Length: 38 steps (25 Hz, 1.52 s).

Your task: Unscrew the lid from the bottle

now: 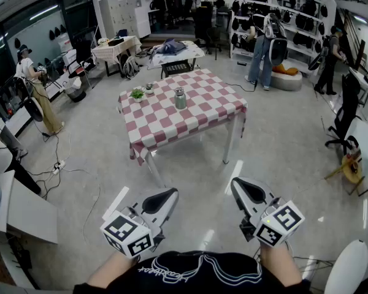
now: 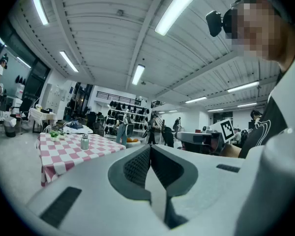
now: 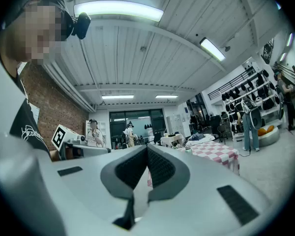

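A small metal bottle (image 1: pixel 180 98) with its lid on stands upright on a table (image 1: pixel 202 106) covered in a red-and-white checked cloth, a few steps ahead of me. In the left gripper view the bottle (image 2: pixel 84 142) is small and far off to the left. My left gripper (image 1: pixel 170 195) and right gripper (image 1: pixel 237 185) are held low near my body, well short of the table. Both are shut with nothing between the jaws: the left gripper (image 2: pixel 150 150) and the right gripper (image 3: pixel 147 150) each show their pads pressed together.
Two small potted plants (image 1: pixel 137 94) stand on the table's far left. Cables (image 1: pixel 61 164) lie on the floor to the left. People stand at the left (image 1: pixel 34 87) and the back right (image 1: pixel 262 48). A white desk (image 1: pixel 21 207) is at my left, office chairs (image 1: pixel 346 118) at right.
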Each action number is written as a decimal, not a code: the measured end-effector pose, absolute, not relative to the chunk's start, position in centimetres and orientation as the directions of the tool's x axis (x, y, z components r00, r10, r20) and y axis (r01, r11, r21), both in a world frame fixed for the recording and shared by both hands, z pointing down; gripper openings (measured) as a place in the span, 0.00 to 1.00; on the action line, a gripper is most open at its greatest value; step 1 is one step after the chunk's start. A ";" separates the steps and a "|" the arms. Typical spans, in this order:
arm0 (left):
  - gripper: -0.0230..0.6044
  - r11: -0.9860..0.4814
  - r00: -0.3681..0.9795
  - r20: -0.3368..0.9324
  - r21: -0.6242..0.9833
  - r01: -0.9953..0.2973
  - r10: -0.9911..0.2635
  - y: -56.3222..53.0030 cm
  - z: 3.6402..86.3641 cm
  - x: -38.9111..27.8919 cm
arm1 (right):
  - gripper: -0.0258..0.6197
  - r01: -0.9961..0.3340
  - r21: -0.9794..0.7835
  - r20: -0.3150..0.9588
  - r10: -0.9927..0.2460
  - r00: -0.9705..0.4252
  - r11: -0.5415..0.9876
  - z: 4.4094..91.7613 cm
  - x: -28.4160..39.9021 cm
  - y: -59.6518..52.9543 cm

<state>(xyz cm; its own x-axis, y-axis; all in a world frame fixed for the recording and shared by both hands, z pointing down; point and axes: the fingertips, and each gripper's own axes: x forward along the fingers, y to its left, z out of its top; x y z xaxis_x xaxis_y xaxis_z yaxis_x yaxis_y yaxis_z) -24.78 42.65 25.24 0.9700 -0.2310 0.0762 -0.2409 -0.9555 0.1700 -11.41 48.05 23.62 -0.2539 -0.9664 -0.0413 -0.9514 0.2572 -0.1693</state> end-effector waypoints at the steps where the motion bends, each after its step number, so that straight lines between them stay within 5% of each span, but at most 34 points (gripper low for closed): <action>1: 0.05 -0.953 0.967 0.080 0.167 -0.252 -0.242 42.2 25.4 -24.8 | 0.04 -0.951 -0.167 -0.062 -0.965 -0.254 0.261 23.5 -11.4 47.9; 10: 0.05 -0.953 0.962 0.045 0.127 -0.274 -0.270 40.6 24.5 -25.3 | 0.03 -0.950 -0.179 -0.102 -0.965 -0.241 0.256 23.4 -10.4 46.7; 13: 0.05 -0.945 0.954 0.046 0.136 -0.298 -0.295 39.6 24.7 -25.8 | 0.14 -0.948 -0.178 -0.084 -0.964 -0.254 0.265 23.6 -10.4 46.1; 24: 0.41 -0.953 0.961 0.097 0.135 -0.270 -0.259 35.3 28.2 -23.6 | 0.44 -0.960 -0.125 -0.016 -0.968 -0.251 0.251 25.9 -9.3 42.0; 38: 0.52 -0.946 0.954 0.133 0.151 -0.287 -0.269 19.8 31.8 -17.0 | 0.51 -0.962 -0.129 0.073 -0.966 -0.250 0.239 28.0 -3.1 26.8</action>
